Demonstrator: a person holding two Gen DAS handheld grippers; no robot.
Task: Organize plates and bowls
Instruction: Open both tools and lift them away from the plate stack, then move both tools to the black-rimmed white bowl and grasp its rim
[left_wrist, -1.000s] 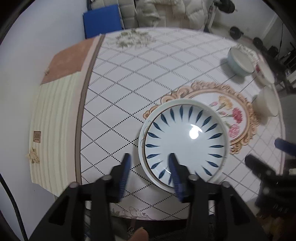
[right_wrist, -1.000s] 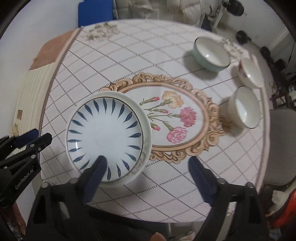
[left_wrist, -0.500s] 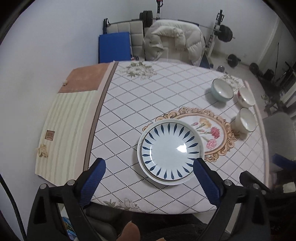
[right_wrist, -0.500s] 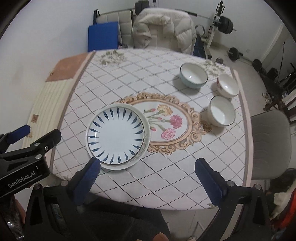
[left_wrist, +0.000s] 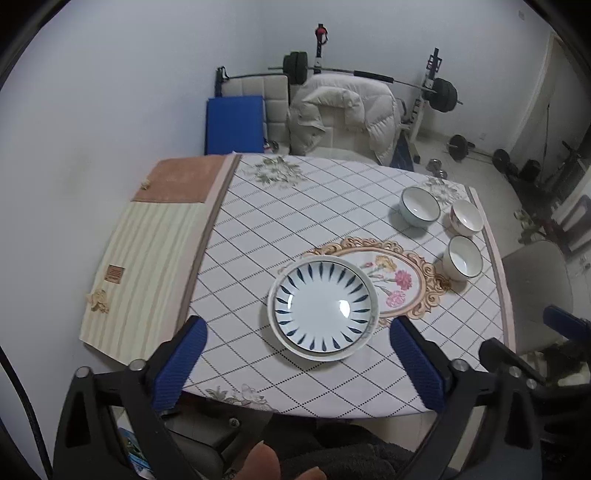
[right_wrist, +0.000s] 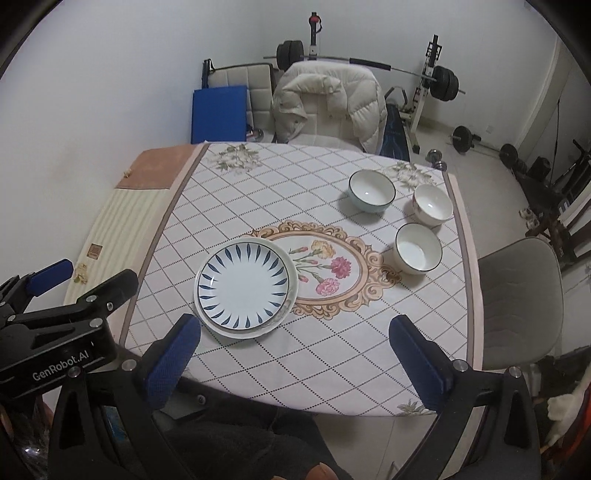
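A blue-leaf patterned plate (left_wrist: 323, 308) lies stacked on a larger white plate (left_wrist: 317, 356) near the table's front; the right wrist view also shows the patterned plate (right_wrist: 243, 286). At the far right stand three bowls: a pale green bowl (right_wrist: 371, 190), a floral bowl (right_wrist: 432, 204) and a white bowl (right_wrist: 418, 248). My left gripper (left_wrist: 297, 328) hovers high above the plates, its jaws opening wide with nothing between them. My right gripper (right_wrist: 294, 324) also hangs high over the front edge, open and holding nothing.
The table (left_wrist: 295, 206) wears a checked cloth with a flower medallion. A grey chair (right_wrist: 517, 295) stands at its right side, a chair with a pale puffy jacket (right_wrist: 325, 107) behind it. A blue mat (right_wrist: 218, 114) and barbell weights (right_wrist: 443, 83) line the back wall.
Both grippers have risen and pulled back from the stacked plates, so the whole table shows. The left jaws went from narrow to wide apart. The plates stayed in place.
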